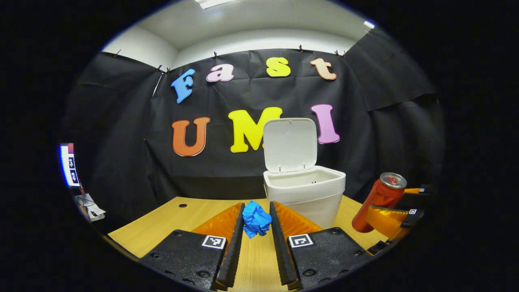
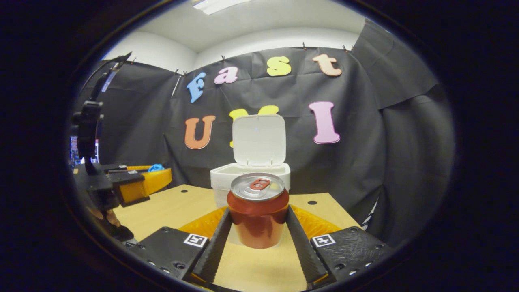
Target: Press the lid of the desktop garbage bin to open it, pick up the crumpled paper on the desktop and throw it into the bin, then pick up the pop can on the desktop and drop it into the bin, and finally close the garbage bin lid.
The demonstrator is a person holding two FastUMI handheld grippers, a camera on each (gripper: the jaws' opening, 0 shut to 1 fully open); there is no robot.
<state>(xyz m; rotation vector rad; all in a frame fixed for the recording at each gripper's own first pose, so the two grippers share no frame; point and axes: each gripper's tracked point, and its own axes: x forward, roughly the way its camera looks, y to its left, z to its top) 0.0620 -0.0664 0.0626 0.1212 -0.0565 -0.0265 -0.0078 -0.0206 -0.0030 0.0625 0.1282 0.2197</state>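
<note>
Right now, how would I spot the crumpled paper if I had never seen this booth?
Start at the white bin with its lid raised, standing on the wooden table. Just in front of it, to its left, the left gripper holds the crumpled paper between its fingers. It is the one bright blue, wrinkled wad; the red can nearby is smooth.

The glossy red metal pop can [image 2: 258,215] has a shiny silver top. At its 12 o'clock, the smooth white plastic bin [image 2: 250,174] looks matt; the desk [image 2: 170,209] is pale wood grain.

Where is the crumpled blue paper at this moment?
In the left gripper view, the crumpled paper sits between the left gripper fingers, just left of the open bin.
</note>
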